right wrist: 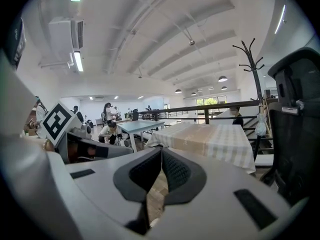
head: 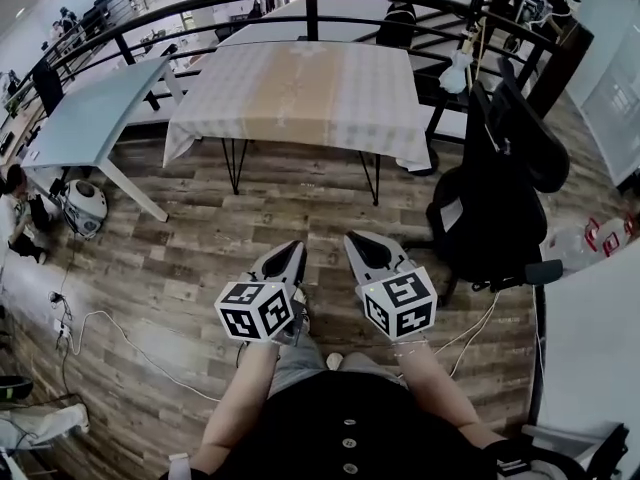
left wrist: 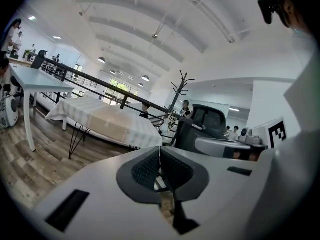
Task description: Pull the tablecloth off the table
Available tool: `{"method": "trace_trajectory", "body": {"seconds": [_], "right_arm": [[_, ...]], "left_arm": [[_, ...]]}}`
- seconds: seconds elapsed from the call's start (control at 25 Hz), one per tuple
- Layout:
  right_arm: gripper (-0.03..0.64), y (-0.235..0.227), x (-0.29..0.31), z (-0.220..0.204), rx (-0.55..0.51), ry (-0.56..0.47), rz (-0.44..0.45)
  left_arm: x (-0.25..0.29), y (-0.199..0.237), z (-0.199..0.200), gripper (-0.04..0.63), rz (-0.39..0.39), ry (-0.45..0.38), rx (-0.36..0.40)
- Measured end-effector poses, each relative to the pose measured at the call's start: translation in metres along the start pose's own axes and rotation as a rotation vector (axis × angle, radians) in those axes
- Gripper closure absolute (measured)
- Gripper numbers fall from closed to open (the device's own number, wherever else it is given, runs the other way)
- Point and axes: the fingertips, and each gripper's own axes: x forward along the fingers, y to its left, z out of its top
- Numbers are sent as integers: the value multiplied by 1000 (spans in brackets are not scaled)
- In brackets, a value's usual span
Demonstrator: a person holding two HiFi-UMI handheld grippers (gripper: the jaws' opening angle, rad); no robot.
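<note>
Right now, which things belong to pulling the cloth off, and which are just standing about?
Job: tablecloth; left gripper and right gripper, both shut, empty.
Standing about: grey table, black office chair, railing.

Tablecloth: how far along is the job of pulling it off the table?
Done: nothing yet. The tablecloth lies spread over the table, with its edges hanging down.
In hand: nothing. The left gripper and right gripper are shut and empty, over the wooden floor, apart from the table.
Left: approach, grip an edge, pull the cloth off.
</note>
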Motion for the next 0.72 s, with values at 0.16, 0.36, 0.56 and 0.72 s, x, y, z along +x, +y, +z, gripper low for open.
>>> {"method": "trace_trajectory", "body": {"seconds": [0.16,0.36,0.56,0.72], "right_arm": [[589,-11,32,3,15,4,-19],[589,-33,96,20,14,21,-35],[589,-37,162,38,15,41,-31],[589,-49,201,51,26,39,-62]], "left_arm": [[24,29,13,580,-13,16,-11],[61,78,46,580,-28,19,-35],[92,126,77,580,-52,44,-49],[114,156,103,580,-79,53,-38]]}}
